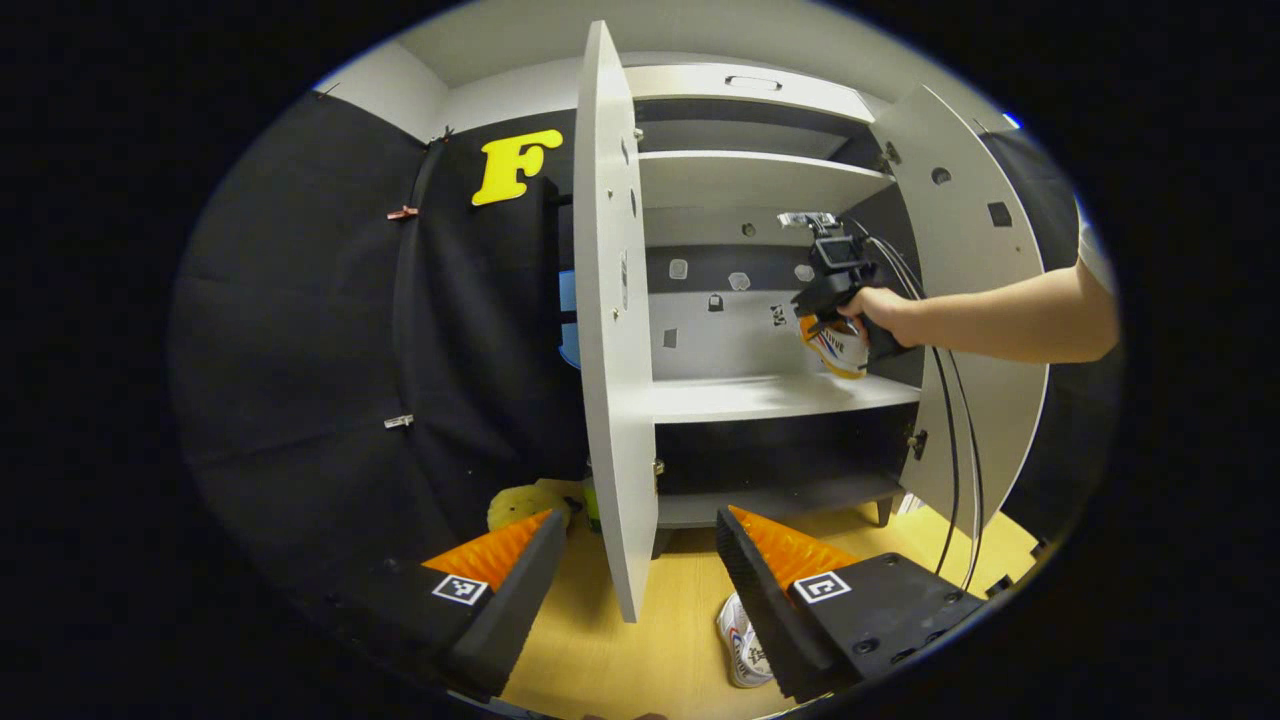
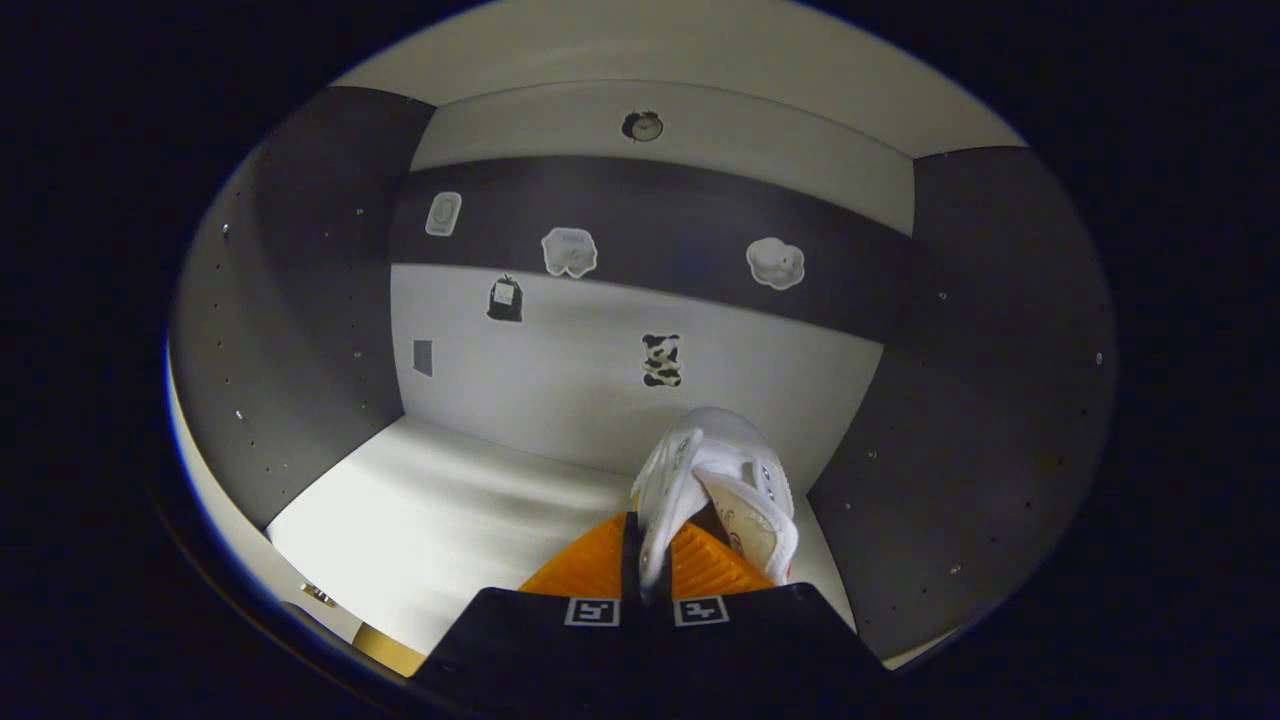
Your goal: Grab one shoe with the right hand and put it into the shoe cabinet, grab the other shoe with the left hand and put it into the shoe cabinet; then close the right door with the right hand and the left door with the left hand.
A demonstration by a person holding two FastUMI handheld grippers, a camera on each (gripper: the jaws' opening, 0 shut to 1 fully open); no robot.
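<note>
Pale wood floor (image 1: 640, 650) lies under the left gripper (image 1: 635, 560), its fingers spread wide with nothing between them. Just past them a white shoe on the floor (image 1: 742, 640) lies half hidden behind one finger, near the bottom edge of the open left door (image 1: 612, 330), which stands edge-on. Beyond, the shoe cabinet (image 1: 760, 400) gapes, its right door (image 1: 965, 300) swung wide. A hand (image 1: 885, 315) holds the right gripper (image 2: 645, 545) over the middle shelf (image 2: 450, 510); its fingers pinch the collar of the held shoe (image 2: 720, 470), close to the right wall, with free shelf to the left. Small stickers on the back panel (image 2: 600, 350) are too small to make out.
</note>
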